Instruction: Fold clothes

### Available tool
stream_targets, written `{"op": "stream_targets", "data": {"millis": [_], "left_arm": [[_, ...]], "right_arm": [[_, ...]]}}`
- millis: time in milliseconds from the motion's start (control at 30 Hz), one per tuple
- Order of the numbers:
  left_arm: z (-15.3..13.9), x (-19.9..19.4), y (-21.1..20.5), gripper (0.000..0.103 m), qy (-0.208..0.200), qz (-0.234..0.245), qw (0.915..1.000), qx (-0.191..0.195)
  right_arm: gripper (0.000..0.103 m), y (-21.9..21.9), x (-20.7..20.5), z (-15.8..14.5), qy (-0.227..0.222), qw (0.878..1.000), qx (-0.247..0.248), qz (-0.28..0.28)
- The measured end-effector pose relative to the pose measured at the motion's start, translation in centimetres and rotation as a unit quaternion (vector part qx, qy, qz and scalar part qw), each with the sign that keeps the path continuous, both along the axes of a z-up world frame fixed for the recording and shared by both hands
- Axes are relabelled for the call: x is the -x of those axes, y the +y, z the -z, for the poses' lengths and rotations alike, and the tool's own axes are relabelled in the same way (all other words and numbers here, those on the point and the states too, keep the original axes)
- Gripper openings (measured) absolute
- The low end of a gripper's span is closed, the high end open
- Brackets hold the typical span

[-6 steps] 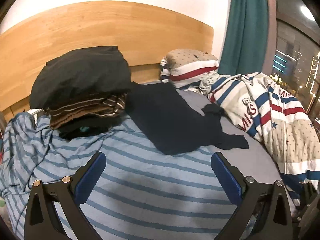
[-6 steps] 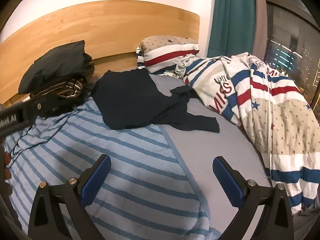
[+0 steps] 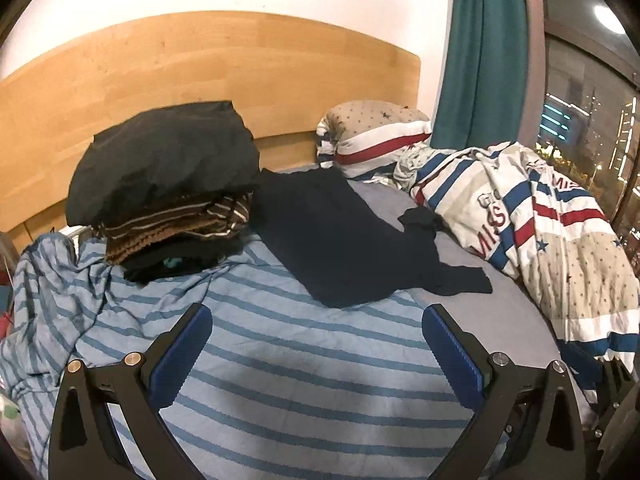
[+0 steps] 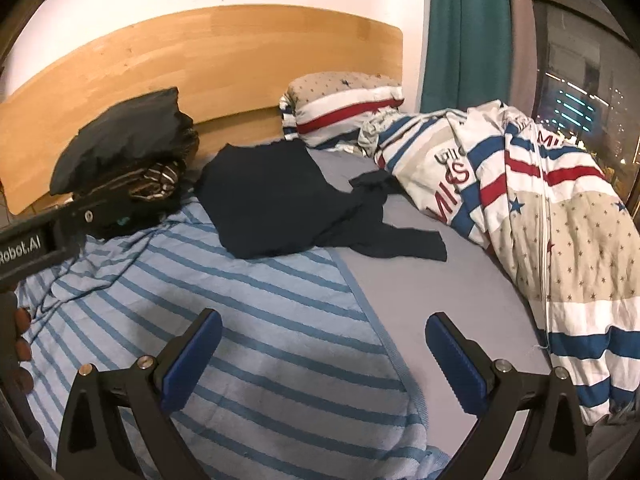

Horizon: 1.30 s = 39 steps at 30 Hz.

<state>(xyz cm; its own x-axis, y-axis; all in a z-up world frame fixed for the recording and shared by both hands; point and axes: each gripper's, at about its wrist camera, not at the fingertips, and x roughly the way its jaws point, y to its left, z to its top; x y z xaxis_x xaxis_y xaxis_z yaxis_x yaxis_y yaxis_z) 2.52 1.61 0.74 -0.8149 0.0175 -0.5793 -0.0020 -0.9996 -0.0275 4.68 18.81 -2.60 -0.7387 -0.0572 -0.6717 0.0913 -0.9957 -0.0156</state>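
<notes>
The left tool (image 3: pixel 316 350) is being held released, its blue pads spread wide with nothing between them, low in the frame above a blue striped blanket (image 3: pixel 280 380). The right tool (image 4: pixel 324 354) is likewise being held released and empty, over the blanket's edge where the grey bedsheet (image 4: pixel 432 292) is showing.

Further out, at the frame's centre, a dark navy garment (image 3: pixel 340 236) is lying partly flattened on the bed, one sleeve trailing to the right. A stack of folded clothes (image 3: pixel 172 196) is sitting in the upper left, by the wooden headboard (image 3: pixel 240 80). A striped duvet (image 3: pixel 560 240) is bunched at the right.

The navy garment is judged to be the piece now in hand. Whether it is being spread or is already half folded cannot be settled; either way, its edges would need to be gripped by both tools.
</notes>
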Motion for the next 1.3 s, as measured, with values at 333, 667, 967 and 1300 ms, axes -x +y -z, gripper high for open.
{"op": "stream_targets", "data": {"millis": [333,667,967,1300], "left_arm": [[-3.5,-3.1,-0.9,0.103,0.012,0.02,0.9994,-0.024],[-4.2,-4.8,-0.7,0.103,0.011,0.026,0.999,-0.033],[-3.8,-4.8,-0.1,0.103,0.018,0.023,0.9992,-0.027],[-1.4,-3.0,1.0,0.103,-0.006,0.031,0.9992,-0.025]], "right_arm": [[0.103,-0.4,-3.3,-3.1,0.041,0.999,-0.005,-0.009],[0.103,1.4,-5.0,-4.9,0.038,0.999,0.034,-0.014],[0.103,2.9,-5.0,-3.9,0.017,0.998,0.065,0.003],[0.103,2.7,-4.2,-2.0,0.008,1.0,0.021,0.007]]}}
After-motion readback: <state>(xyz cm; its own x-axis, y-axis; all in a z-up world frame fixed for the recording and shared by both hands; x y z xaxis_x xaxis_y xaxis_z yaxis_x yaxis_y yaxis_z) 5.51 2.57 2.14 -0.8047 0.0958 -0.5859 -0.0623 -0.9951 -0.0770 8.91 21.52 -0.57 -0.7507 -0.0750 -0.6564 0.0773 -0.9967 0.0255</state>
